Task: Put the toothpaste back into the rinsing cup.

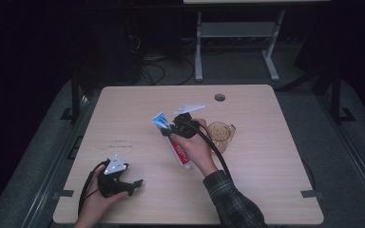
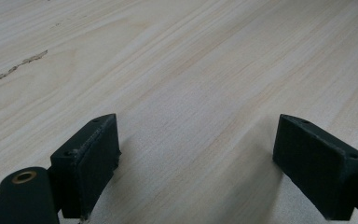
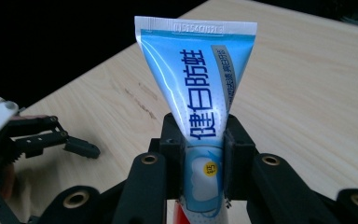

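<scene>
The right gripper (image 1: 169,129) is clamped on a toothpaste tube (image 1: 173,140), and in the right gripper view its two black jaws press the tube (image 3: 204,116) from both sides, partway along its length. The blue crimped end of the tube stands up above the jaws, with dark blue print running along it; the white and red part hangs below the grip. In the high view the tube is tilted, its crimped end toward the far left and its red lower end toward the near edge of the table (image 1: 266,190), about over the table's middle and lifted off the wood. The hand (image 1: 192,145) that carries this gripper comes in from the near edge in a plaid sleeve (image 1: 233,199), with the black cable looping over the wrist. Just to the right of that hand, on the table, sits a clear amber cup (image 1: 221,134), seen from above, well in from the right edge. The left gripper (image 1: 128,185) rests low near the near left corner, held by the other hand (image 1: 95,202); in the left gripper view its jaws stand wide apart over bare wood (image 2: 196,93) with nothing between them. A round cable hole (image 1: 219,97) lies near the far edge.
</scene>
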{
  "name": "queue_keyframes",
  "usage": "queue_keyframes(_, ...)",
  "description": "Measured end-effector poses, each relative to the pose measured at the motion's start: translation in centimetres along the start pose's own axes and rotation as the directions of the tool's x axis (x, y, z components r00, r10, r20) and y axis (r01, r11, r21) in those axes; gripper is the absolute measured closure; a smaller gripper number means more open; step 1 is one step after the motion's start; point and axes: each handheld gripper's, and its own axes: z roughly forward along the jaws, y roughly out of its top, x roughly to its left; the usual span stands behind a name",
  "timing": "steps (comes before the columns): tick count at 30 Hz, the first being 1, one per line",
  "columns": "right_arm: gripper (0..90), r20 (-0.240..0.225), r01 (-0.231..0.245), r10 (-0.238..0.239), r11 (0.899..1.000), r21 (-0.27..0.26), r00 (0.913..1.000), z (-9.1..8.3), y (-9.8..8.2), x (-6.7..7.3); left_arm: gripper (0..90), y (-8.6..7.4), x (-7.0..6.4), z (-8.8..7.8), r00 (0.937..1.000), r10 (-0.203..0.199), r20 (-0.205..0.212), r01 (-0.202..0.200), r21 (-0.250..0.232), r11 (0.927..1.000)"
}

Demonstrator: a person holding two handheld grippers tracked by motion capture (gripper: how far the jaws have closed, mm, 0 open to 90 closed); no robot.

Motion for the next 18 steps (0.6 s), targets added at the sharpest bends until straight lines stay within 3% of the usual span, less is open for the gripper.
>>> queue_keyframes(18, 73.4, 0.000, 0.026, -0.026, 0.995, -0.097, 0.9997, -3.7, 2.2, -0.3, 13.7, 0.0, 0.0, 0.0, 1.0000, -0.001, 0.001, 0.001, 0.001, 1.0000)
